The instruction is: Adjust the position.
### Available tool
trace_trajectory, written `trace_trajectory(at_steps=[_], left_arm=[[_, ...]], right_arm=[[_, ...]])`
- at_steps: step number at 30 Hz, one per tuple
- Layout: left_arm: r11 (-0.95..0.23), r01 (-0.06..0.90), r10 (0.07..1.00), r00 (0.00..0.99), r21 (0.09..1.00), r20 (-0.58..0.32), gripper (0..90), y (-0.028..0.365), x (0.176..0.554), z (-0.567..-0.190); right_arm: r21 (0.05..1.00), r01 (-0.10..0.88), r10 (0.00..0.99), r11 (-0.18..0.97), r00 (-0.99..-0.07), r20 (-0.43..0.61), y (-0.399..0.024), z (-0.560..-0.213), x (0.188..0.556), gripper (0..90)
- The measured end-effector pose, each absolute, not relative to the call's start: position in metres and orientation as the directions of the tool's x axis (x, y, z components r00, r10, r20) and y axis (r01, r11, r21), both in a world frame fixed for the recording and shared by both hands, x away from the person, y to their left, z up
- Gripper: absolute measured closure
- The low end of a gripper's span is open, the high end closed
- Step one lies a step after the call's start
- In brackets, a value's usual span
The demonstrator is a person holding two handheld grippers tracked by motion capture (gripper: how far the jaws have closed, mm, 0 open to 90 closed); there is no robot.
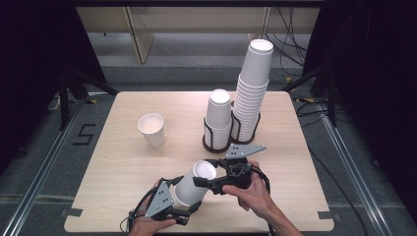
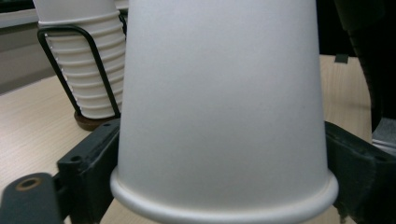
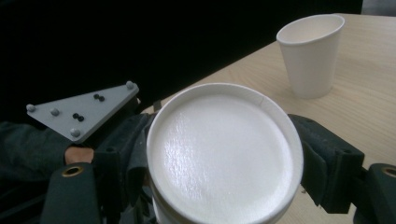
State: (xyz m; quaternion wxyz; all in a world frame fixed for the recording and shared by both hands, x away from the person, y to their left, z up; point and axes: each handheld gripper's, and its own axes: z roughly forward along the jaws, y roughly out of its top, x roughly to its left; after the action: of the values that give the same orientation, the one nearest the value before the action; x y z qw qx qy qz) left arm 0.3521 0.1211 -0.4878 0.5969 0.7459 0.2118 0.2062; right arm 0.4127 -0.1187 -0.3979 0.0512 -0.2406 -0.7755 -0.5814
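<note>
A white paper cup (image 1: 189, 189) is held tilted above the near part of the wooden table (image 1: 123, 162), its closed base pointing up and away. My left gripper (image 1: 184, 195) grips it from below at the wide rim end; in the left gripper view the black jaws press on both sides of the cup (image 2: 219, 102) just above its rolled rim. My right gripper (image 1: 204, 173) comes from the right, and in the right gripper view its jaws hug the cup's base (image 3: 224, 154) on both sides. The left gripper's grey plate (image 3: 84, 114) lies just behind.
A single upright paper cup (image 1: 152, 129) stands left of centre on the table. Two stacks of upside-down cups sit in black wire holders at the back: a short one (image 1: 219, 118) and a tall one (image 1: 252, 88). Dark floor and cables surround the table.
</note>
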Motion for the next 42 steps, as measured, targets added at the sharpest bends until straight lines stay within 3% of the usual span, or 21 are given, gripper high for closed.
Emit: trace_trajectory(at_steps=[6,15,26,42], left_arm=[[-0.159,0.067,0.609,0.792,0.985,0.044,2.5,0.1181,0.3486,-0.4907],[-0.118,0.057,0.638,0.769,0.991,0.032,2.8,0.1198,0.3475,-0.4880],[-0.145,0.050,0.617,0.785,0.988,0.051,7.3,0.1242,0.3494,-0.4859],[-0.159,0.043,0.622,0.780,0.986,0.066,3.4,0.1230,0.3496,-0.4894]], right_arm=[[0.887,0.436,0.330,0.151,-0.868,0.371,-0.1164,-0.3952,0.4082,27.2],[0.880,0.471,0.314,0.055,-0.845,0.433,-0.1150,-0.3969,0.4070,27.3],[0.841,0.539,0.301,0.051,-0.811,0.501,-0.1202,-0.3998,0.4101,26.6],[0.858,0.506,0.309,0.086,-0.832,0.460,-0.1174,-0.4016,0.4114,26.9]])
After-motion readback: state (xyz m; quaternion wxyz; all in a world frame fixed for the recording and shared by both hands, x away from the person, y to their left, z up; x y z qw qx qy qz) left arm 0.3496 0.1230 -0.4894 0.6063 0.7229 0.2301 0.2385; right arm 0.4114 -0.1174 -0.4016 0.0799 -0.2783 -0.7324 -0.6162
